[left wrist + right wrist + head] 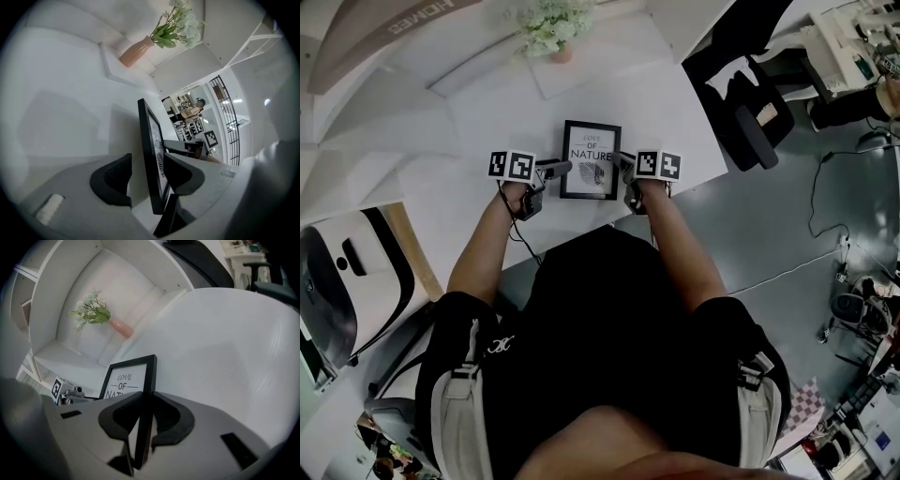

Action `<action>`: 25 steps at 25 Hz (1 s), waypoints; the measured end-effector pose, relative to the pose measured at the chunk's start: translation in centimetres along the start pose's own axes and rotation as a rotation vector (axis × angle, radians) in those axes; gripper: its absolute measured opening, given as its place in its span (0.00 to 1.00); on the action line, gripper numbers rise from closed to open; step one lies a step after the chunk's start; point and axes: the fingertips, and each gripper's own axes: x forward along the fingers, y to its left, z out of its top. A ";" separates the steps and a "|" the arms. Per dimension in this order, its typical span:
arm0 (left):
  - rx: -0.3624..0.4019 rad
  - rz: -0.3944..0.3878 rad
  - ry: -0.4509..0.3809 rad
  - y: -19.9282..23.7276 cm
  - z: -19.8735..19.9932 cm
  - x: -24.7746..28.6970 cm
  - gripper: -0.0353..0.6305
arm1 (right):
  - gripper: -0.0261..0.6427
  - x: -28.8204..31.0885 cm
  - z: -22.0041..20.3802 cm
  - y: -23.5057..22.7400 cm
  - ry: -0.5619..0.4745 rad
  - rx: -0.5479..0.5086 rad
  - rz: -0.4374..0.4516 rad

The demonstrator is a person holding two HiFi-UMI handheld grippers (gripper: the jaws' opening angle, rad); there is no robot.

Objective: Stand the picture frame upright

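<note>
On the white table (487, 112), the picture frame (591, 159) stands nearly upright between the person's outstretched arms (483, 248). The right gripper (624, 165) pinches its right edge. The left gripper (562, 169) straddles its left edge, jaws spread, the rear pad clear of it. Behind, a pink vase (563, 54) holds white flowers (548, 21).

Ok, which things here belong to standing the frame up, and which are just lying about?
In the job: picture frame; right gripper, clamped on one side edge; left gripper, jaws open round the other edge; white table.
Lying about: flower vase; black office chair.
</note>
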 end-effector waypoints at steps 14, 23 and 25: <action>0.068 0.034 -0.062 -1.5 0.7 -0.3 0.19 | 0.15 -1.2 0.7 0.3 -0.100 -0.051 0.026; 0.382 0.087 -0.228 -6.8 4.1 -2.7 0.19 | 0.15 -7.3 6.1 5.1 -0.298 -0.313 -0.013; 0.478 0.112 -0.289 -8.7 5.3 -3.6 0.19 | 0.15 -8.8 7.5 6.5 -0.355 -0.380 -0.017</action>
